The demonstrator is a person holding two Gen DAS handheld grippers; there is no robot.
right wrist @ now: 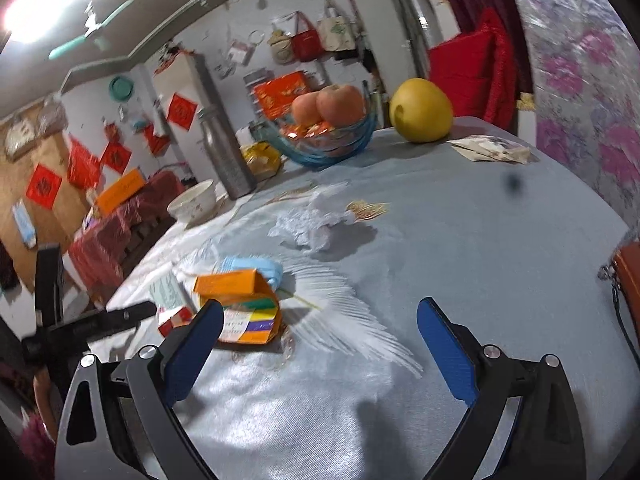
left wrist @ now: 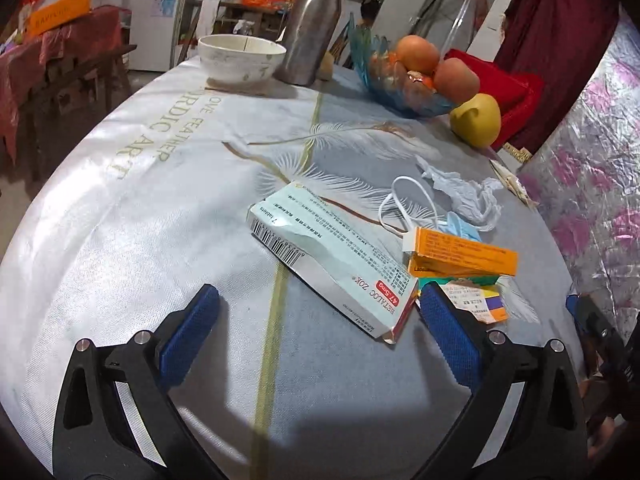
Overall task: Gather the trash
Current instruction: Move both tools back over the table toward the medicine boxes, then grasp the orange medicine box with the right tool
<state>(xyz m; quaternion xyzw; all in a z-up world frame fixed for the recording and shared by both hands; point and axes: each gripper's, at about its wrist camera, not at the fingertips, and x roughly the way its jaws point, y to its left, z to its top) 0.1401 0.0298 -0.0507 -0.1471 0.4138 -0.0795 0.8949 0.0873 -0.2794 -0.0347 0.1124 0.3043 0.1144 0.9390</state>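
A torn pale-green medicine box (left wrist: 332,256) lies on the grey-and-white tablecloth (left wrist: 132,216), just ahead of my left gripper (left wrist: 320,304), which is open and empty above the cloth. Beside the box lie an orange box (left wrist: 460,254), a multicoloured carton (left wrist: 476,300), a blue face mask (left wrist: 460,228) with white loops and a crumpled white tissue (left wrist: 468,192). My right gripper (right wrist: 320,316) is open and empty. The orange box (right wrist: 236,282), the multicoloured carton (right wrist: 252,320), the mask (right wrist: 260,266) and the tissue (right wrist: 308,224) lie ahead of it to the left. The right gripper's fingertip (left wrist: 576,304) shows at the left view's right edge.
A blue glass fruit bowl (left wrist: 400,80) with apples, a yellow pomelo (left wrist: 476,120), a steel bottle (left wrist: 312,24) and a white ceramic bowl (left wrist: 240,58) stand at the far side. Paper packets (right wrist: 492,148) and toothpicks (right wrist: 366,208) lie nearby. A floral-covered surface (left wrist: 592,184) borders the table's right.
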